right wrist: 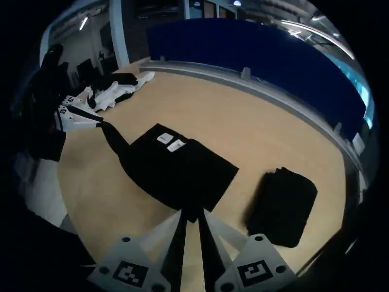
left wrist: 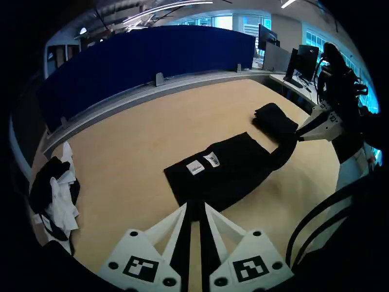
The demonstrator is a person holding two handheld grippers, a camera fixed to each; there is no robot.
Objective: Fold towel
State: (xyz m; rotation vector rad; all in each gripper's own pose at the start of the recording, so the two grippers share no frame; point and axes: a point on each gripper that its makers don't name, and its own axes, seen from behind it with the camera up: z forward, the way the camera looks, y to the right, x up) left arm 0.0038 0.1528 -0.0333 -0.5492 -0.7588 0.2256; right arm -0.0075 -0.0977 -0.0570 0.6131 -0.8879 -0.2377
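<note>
Currently, left gripper [left wrist: 196,210] and right gripper [right wrist: 192,214] each clench a towel [left wrist: 228,168] edge, lower centre.
Risk: a shallow pinch may slip when lifted, skewing the fold.

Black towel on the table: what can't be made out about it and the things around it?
White labels on the towel, left gripper view: print too small.
Folded black stack, right gripper view: too dark to count layers.
Clothes pile, left gripper view: tangled, pieces hide each other.
</note>
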